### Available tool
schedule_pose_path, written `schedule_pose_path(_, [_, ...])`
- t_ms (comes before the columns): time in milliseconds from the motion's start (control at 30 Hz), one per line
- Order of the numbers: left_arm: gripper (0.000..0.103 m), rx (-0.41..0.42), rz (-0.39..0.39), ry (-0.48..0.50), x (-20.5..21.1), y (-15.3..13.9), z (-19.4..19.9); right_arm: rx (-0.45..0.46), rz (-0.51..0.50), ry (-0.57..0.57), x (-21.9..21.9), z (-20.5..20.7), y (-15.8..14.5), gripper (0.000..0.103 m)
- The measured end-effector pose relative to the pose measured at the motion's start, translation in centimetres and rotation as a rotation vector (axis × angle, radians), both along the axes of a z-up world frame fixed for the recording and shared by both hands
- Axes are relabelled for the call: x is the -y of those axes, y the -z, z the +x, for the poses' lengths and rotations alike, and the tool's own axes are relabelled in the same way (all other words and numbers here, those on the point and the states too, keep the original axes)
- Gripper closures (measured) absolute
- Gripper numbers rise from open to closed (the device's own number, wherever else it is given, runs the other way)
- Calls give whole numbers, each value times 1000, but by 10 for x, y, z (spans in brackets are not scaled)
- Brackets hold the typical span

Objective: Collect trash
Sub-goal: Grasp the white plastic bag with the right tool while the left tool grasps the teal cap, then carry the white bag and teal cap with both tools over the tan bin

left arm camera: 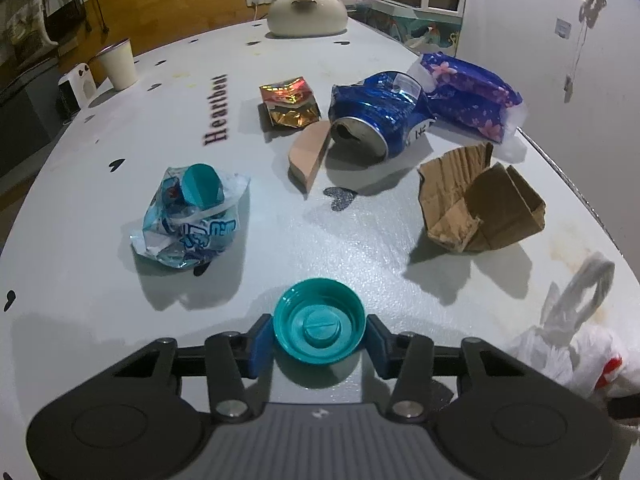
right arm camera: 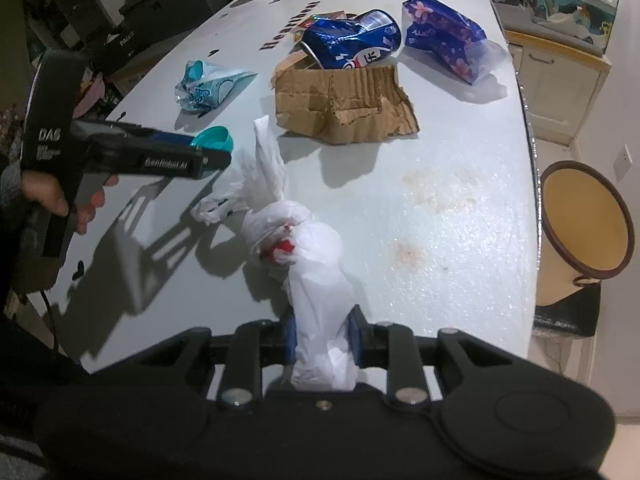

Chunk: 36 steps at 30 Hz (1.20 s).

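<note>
My left gripper (left arm camera: 319,338) is shut on a teal bottle cap (left arm camera: 319,330), held just above the white table (left arm camera: 352,248); the cap also shows in the right wrist view (right arm camera: 214,138). My right gripper (right arm camera: 322,334) is shut on a white plastic bag (right arm camera: 308,248) that lies on the table; it also shows in the left wrist view (left arm camera: 568,352). Other trash lies further out: a crushed blue can (left arm camera: 376,116), torn cardboard (left arm camera: 480,200), a crumpled clear bottle wrapper (left arm camera: 192,216), a foil snack wrapper (left arm camera: 290,106) and a purple flowered packet (left arm camera: 468,96).
A tan wedge (left arm camera: 308,156) lies by the can. A beige cup (left arm camera: 118,64) and a cream pot (left arm camera: 306,14) stand at the far side. A yellow bin with a brown rim (right arm camera: 580,224) stands on the floor beyond the table's right edge.
</note>
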<state>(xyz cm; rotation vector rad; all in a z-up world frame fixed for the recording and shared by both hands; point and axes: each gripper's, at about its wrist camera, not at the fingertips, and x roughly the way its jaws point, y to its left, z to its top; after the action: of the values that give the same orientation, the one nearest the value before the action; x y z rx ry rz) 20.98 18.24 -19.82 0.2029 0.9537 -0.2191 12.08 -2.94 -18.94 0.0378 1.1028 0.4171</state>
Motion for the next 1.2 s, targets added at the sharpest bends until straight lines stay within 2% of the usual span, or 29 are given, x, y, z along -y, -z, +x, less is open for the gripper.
schedule_pose_path(133, [53,-6,-4,-18,2,-5,-5,19,-31,-7,-1,-1,-4,79])
schedule_pose_path(300, [53,-2,-19,-75,-5,-20,-17,42,-66,41,4,9,-11,79])
schedule_pose_path(533, [53,30,-54,-132,-11,-51,-35,139,-91,74,4,21,-42,79])
schedule_pose_path(867, [53,106,-117,-139,0,-106,-51,227,-90,128,2,33,-84,79])
schedule_pose_path(1200, [53,161,-176,-156,19,-145,-56,294,-91,208,12,41,-114,79])
